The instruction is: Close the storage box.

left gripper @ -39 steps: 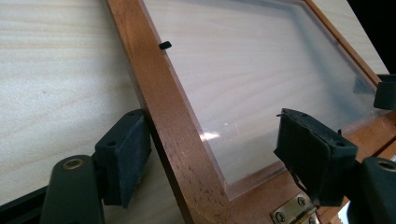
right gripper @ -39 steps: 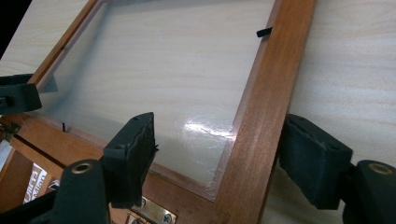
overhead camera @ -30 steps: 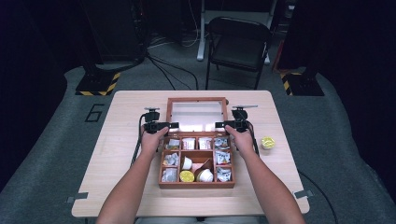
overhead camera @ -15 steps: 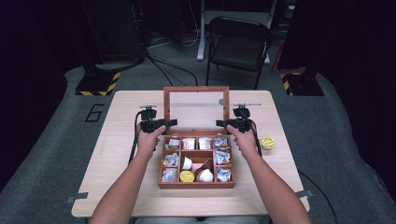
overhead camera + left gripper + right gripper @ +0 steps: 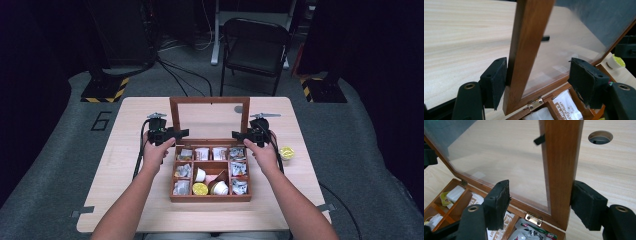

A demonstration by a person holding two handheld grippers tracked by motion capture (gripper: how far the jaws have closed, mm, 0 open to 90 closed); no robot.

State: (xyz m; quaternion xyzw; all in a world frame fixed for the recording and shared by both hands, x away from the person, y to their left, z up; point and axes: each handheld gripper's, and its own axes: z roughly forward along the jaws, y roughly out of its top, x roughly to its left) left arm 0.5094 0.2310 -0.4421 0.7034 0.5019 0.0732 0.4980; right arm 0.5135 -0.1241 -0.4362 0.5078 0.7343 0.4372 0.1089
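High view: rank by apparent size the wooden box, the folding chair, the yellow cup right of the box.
Largest to smallest, as they look:
1. Wooden box, lid raised
2. Folding chair; it stands farther from the camera, so true size against the box is unsure
3. Yellow cup, clearly smallest

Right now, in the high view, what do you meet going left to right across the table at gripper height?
Left gripper → lid's left post → glass pane → lid's right post → right gripper → yellow cup.
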